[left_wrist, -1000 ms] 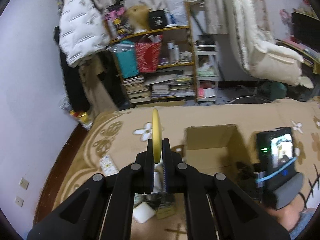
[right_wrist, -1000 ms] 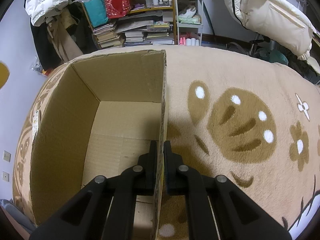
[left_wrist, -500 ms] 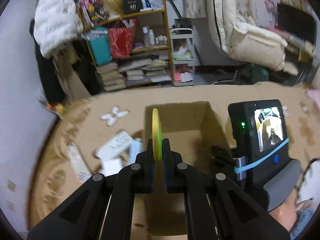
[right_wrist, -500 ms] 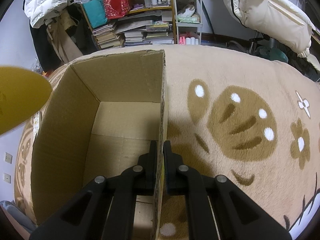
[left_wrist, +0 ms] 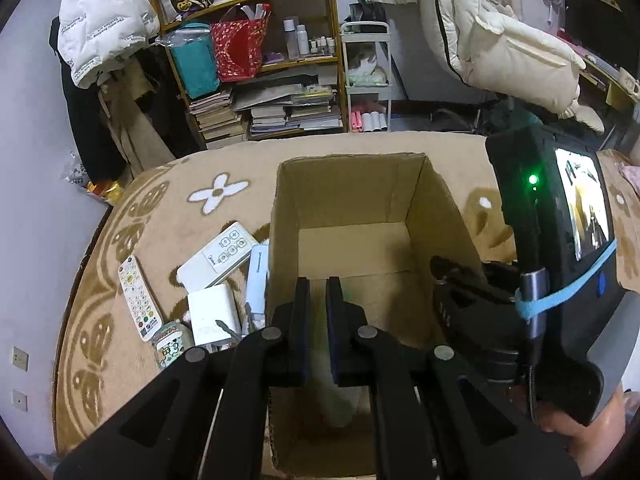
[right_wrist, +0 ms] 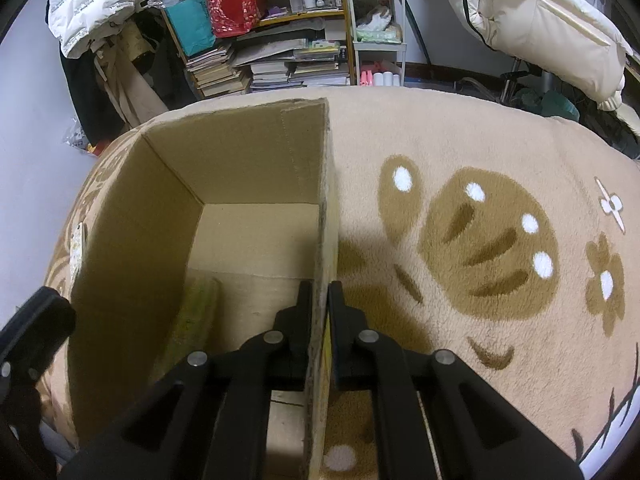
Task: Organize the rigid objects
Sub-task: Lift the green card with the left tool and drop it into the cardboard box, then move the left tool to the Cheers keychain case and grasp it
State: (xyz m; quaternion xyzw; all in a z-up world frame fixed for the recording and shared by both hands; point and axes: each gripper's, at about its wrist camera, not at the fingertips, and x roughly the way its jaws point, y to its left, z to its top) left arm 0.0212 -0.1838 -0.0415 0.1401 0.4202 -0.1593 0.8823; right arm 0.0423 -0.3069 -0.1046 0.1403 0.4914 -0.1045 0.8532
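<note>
While your right gripper (right_wrist: 320, 300) pinches the cardboard box (left_wrist: 352, 200) wall, your left gripper (left_wrist: 318, 296) hangs narrow and empty; yank and that box tips.

open cardboard box (left_wrist: 352, 200) | upright on blanket | yellow-green disc (right_wrist: 192, 312) inside

A black two-finger left gripper (left_wrist: 318, 298), fingers slightly parted and empty, hangs over an open brown cardboard box (left_wrist: 434, 200) on a beige patterned blanket (left_wrist: 132, 232); white remote controls (left_wrist: 134, 298) lie just beside the box.
</note>
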